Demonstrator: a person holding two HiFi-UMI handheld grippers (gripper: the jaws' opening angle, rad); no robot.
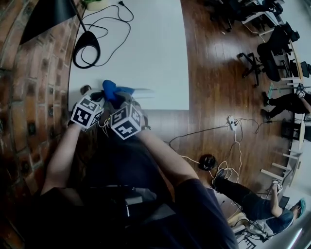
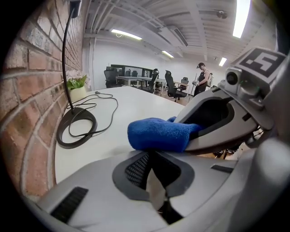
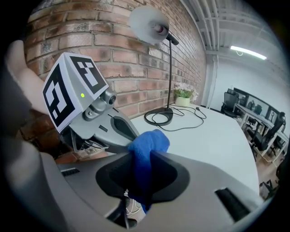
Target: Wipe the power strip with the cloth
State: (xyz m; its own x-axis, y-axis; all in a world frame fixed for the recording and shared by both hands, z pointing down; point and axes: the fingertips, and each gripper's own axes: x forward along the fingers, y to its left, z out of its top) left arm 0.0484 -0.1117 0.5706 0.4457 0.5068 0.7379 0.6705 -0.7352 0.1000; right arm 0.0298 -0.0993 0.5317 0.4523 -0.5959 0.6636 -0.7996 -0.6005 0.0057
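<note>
A blue cloth (image 1: 111, 89) is bunched between the jaws of my right gripper (image 1: 118, 99), which is shut on it at the near left corner of the white table (image 1: 160, 58). In the right gripper view the cloth (image 3: 146, 144) stands up out of that gripper's jaws (image 3: 144, 168). My left gripper (image 1: 99, 97) sits just left of it, jaws shut with nothing visible between them (image 2: 152, 158). Its tip nearly meets the cloth (image 2: 156, 133). A pale blurred long shape (image 1: 144, 90) right of the cloth may be the power strip.
A lamp base (image 1: 86, 48) with a coiled black cable stands farther back on the table, a potted plant (image 1: 95, 4) beyond it. A brick wall (image 1: 34, 73) runs along the left. On the wooden floor are another white power strip with cables (image 1: 232, 121), office chairs and people.
</note>
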